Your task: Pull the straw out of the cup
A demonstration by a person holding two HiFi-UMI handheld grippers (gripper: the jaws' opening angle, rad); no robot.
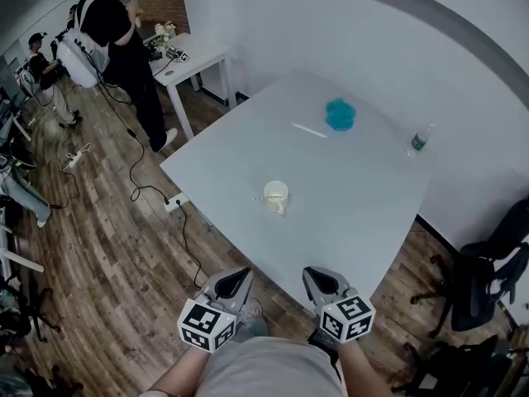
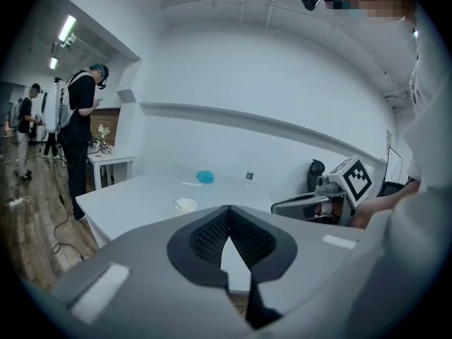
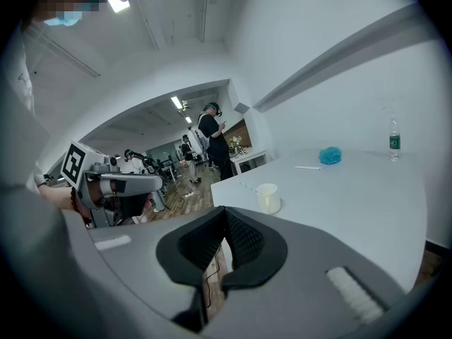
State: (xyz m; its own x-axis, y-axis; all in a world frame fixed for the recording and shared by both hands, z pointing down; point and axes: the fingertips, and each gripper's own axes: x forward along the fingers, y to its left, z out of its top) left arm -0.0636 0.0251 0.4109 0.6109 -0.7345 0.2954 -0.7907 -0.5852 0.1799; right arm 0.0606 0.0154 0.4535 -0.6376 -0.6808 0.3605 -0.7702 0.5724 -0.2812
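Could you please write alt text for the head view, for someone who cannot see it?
A cream cup holding a straw stands on a white table, with the left gripper and right gripper, jaws shut and empty, short of its near corner. Farther back are a loose straw, a blue object and a bottle.

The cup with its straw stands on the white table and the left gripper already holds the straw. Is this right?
Not quite: the left gripper is shut and empty, well short of the cup and its straw, as the left gripper view shows.

The cup [image 1: 276, 195] is cream, the table [image 1: 364, 213] white, the fluffy lump [image 1: 340, 114] turquoise.
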